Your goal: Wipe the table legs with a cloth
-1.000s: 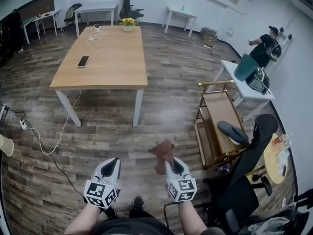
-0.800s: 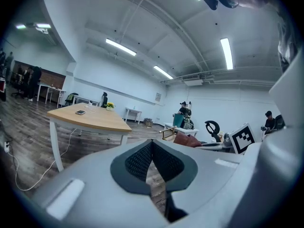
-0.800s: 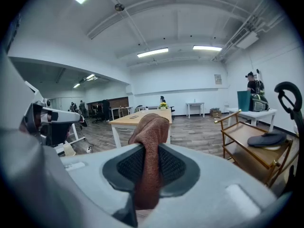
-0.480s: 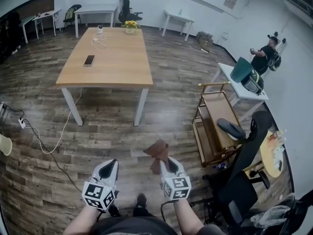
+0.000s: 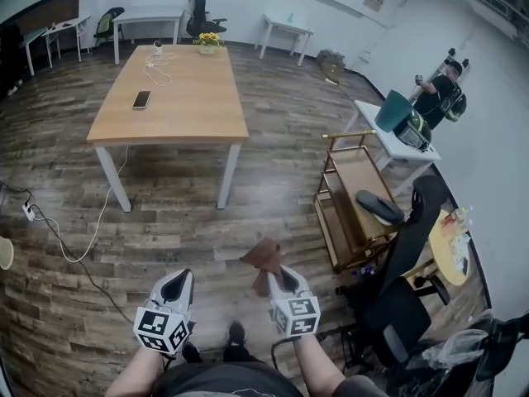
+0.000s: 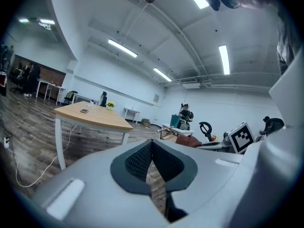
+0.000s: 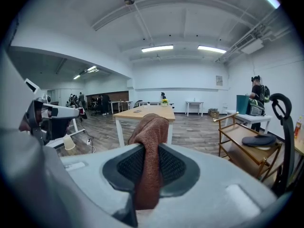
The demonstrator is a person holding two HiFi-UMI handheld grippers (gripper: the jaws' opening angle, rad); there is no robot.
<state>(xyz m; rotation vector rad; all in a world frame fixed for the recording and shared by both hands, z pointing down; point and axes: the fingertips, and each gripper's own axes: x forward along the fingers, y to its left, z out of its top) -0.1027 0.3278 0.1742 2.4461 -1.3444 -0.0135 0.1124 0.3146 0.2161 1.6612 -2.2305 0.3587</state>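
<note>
Soft, floppy cloth (image 5: 264,259), well apart from the counter legs (image 5: 224,176)
Your right tool (image 5: 283,282) pinches the light cloth mid-fold, a good hold; your left tool (image 5: 177,285) looks closed, holding nothing.

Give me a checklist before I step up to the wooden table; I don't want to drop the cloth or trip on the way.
1. Cloth grip: right gripper is shut on the brown cloth. Ok.
2. Left gripper free: jaws together, nothing between them. Ok.
3. Legs in reach: the wooden table stands well ahead across the floor. Not ok, walk closer.
4. Snags: a white cable hangs beside the near-left leg and trails on the floor. Not ok, avoid it.
5. Near-right leg: bare floor around it, and the cart stands apart. Ok.
</note>
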